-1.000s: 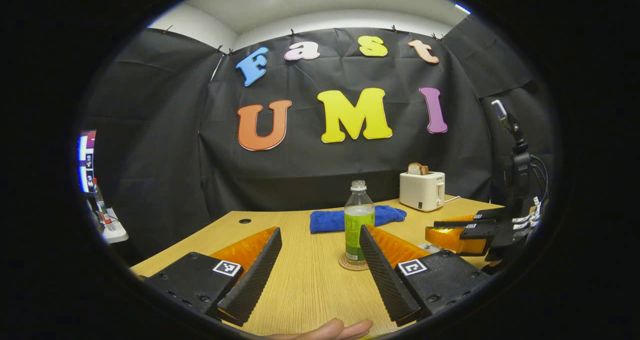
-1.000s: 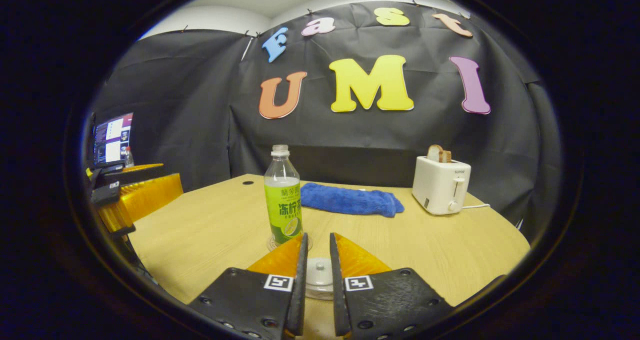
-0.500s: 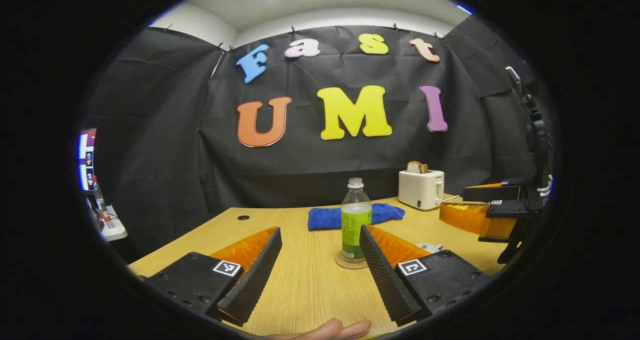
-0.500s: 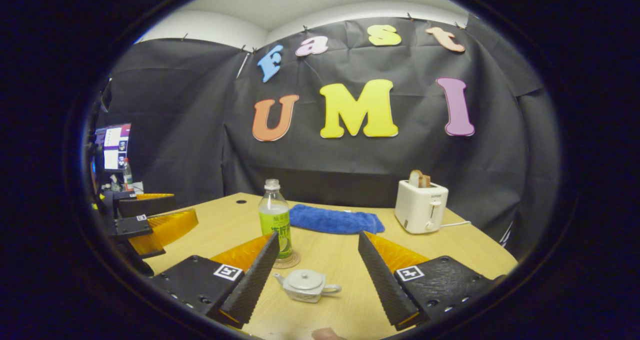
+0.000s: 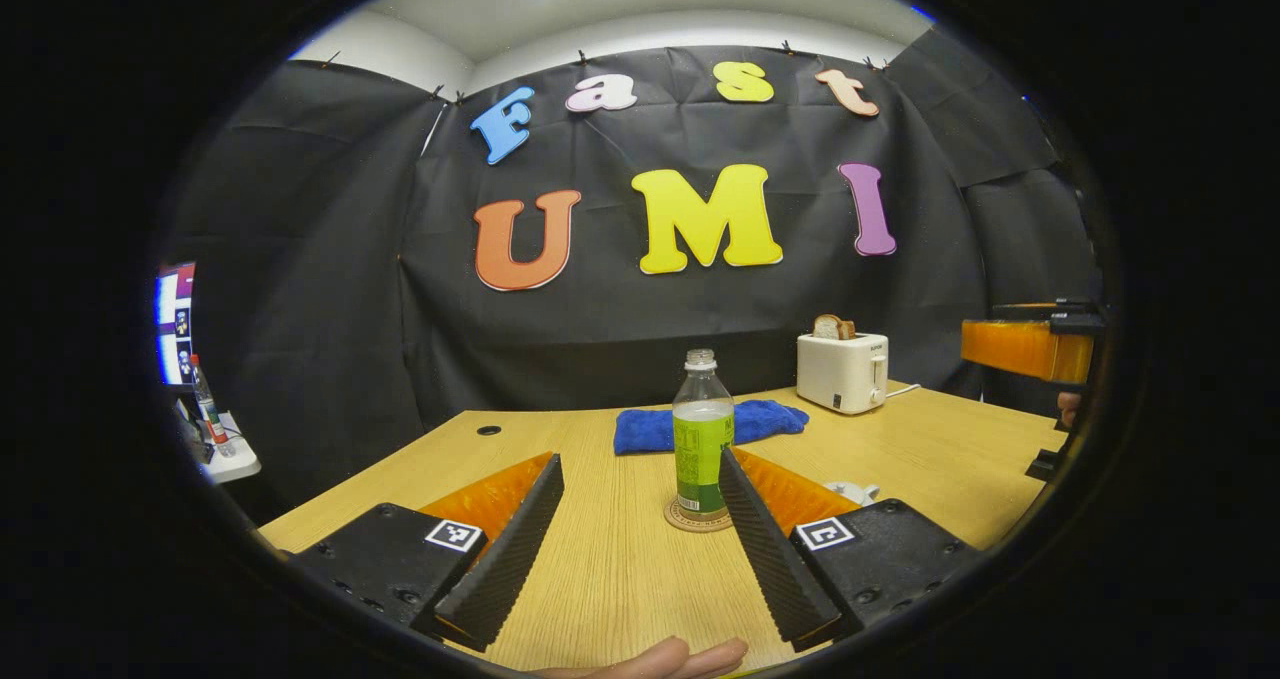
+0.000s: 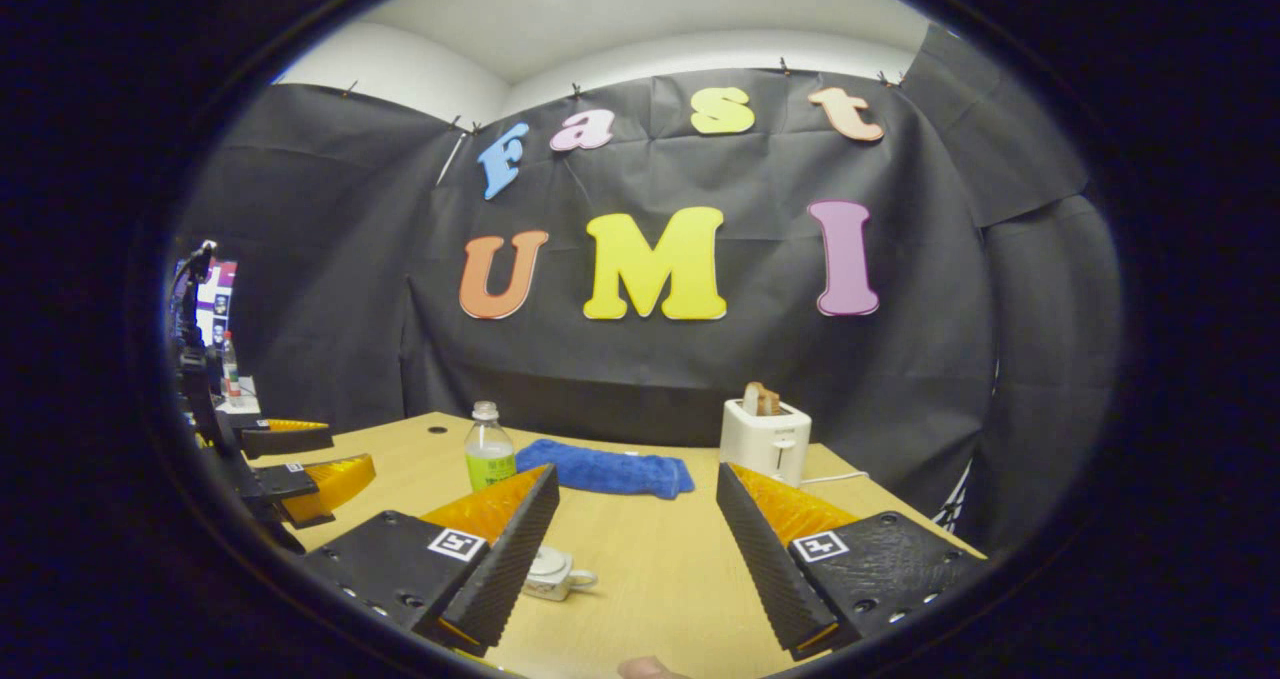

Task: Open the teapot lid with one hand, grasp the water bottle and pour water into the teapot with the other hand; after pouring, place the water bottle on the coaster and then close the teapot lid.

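spanning the lower half of both views, a light wooden table (image 5: 620, 579) with a small round hole (image 5: 489, 429) near its far left corner.

on the far side of the table, a white toaster (image 5: 843, 371) with a slice of bread (image 5: 832, 327) standing in its slot, cord trailing off to the right.

left of the toaster, a blue towel (image 5: 655, 429) lying flat and crumpled.

in front of the towel, a clear water bottle (image 5: 701, 432) with a green label, upright, cap on, partly filled, standing on a round coaster (image 5: 690, 519) (brownish, only its edge showing past the bottle's base).

near the table's front, a small white teapot (image 6: 551, 571), lid on, handle pointing right; in the right gripper view it sits low beside the left finger, partly hidden by it. in the left gripper view only a sliver of it shows past the right finger.

left gripper (image 5: 640, 544): fingers spread wide, holding nothing, hovering over the table with the bottle seen between them, farther off. it also appears at the left edge of the right gripper view, well apart from the bottle.

right gripper (image 6: 635, 549): fingers spread wide, holding nothing, raised above the table, teapot below it. part of it shows at the right edge of the left gripper view.

fingertip of a hand (image 5: 660, 659) at the bottom edge of the left gripper view.
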Motion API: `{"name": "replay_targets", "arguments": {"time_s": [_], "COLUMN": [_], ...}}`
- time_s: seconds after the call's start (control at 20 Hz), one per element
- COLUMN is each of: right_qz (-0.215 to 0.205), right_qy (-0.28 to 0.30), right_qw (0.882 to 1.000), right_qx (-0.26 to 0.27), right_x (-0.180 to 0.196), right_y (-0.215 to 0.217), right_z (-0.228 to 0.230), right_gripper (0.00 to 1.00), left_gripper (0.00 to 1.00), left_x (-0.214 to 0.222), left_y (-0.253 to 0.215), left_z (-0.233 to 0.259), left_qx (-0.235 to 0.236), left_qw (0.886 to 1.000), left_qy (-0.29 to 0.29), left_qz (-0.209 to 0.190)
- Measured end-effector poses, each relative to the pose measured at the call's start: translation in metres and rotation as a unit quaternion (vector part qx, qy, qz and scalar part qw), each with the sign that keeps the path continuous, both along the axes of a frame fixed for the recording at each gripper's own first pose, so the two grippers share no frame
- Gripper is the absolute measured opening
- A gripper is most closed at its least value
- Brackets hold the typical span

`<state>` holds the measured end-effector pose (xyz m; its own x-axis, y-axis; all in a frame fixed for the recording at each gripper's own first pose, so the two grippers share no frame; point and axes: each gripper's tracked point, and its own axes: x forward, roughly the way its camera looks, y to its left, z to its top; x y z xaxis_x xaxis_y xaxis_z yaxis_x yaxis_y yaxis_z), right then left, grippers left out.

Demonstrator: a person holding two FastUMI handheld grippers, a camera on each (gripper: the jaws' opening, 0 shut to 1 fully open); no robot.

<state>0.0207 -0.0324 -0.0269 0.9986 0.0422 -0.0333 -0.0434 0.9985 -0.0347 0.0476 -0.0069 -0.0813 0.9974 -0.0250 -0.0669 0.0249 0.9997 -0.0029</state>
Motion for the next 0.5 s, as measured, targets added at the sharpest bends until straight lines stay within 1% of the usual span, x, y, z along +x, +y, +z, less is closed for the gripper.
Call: {"name": "replay_targets", "arguments": {"time_s": [0.1, 0.15, 0.35, 0.4, 0.45, 0.5], "right_qz": [-0.017, -0.025, -0.041, -0.044, -0.044, -0.046], "right_qy": [0.000, 0.002, 0.002, 0.001, 0.001, 0.001], "right_qw": [1.000, 1.000, 0.999, 0.999, 0.999, 0.999], "right_qx": [0.002, 0.007, 0.022, 0.023, 0.020, 0.018], "right_x": [-0.007, -0.010, -0.021, -0.022, -0.023, -0.025], "right_y": [-0.015, -0.022, -0.044, -0.048, -0.049, -0.051], "right_z": [0.007, 0.011, 0.018, 0.021, 0.022, 0.023], "right_gripper": [0.94, 0.95, 0.95, 0.95, 0.94, 0.95], "left_gripper": [0.98, 0.98, 0.98, 0.98, 0.98, 0.98], "left_x": [-0.002, -0.004, -0.013, -0.018, -0.022, -0.026], "left_y": [0.000, 0.002, 0.011, 0.014, 0.017, 0.019], "left_z": [0.001, 0.002, 0.014, 0.019, 0.024, 0.029], "left_qx": [-0.002, -0.008, -0.019, -0.018, -0.012, -0.006], "left_qw": [1.000, 1.000, 0.999, 0.999, 0.999, 0.999], "left_qy": [0.004, 0.007, 0.009, 0.009, 0.008, 0.004], "left_qz": [0.005, 0.008, 0.026, 0.033, 0.038, 0.041]}}
